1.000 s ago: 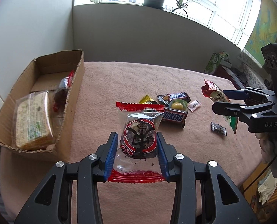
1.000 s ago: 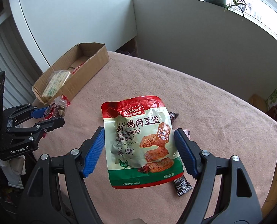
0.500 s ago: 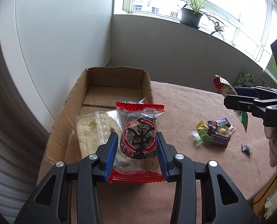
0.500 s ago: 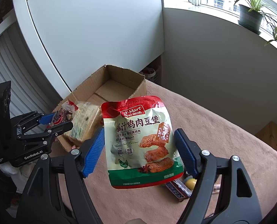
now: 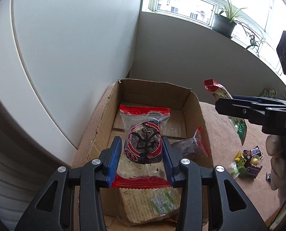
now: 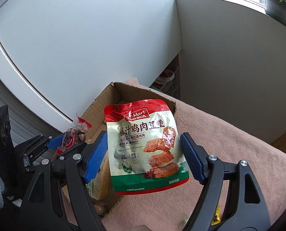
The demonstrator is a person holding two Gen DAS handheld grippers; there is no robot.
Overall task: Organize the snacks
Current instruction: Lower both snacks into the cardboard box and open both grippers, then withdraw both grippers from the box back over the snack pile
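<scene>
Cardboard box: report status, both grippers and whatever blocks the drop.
Left gripper shut on pastry packet, above cardboard box. Right gripper holds chicken tofu pouch beside it. Cracker pack and dark snack bag already inside; far end bare.

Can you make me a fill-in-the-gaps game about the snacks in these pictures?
1. The left gripper holds a clear packet with ____ ends.
2. That cake packet hangs over a ____ box.
3. The right gripper holds a pouch showing a little ____ near the bottom.

Answers: red; cardboard; chicken
</scene>
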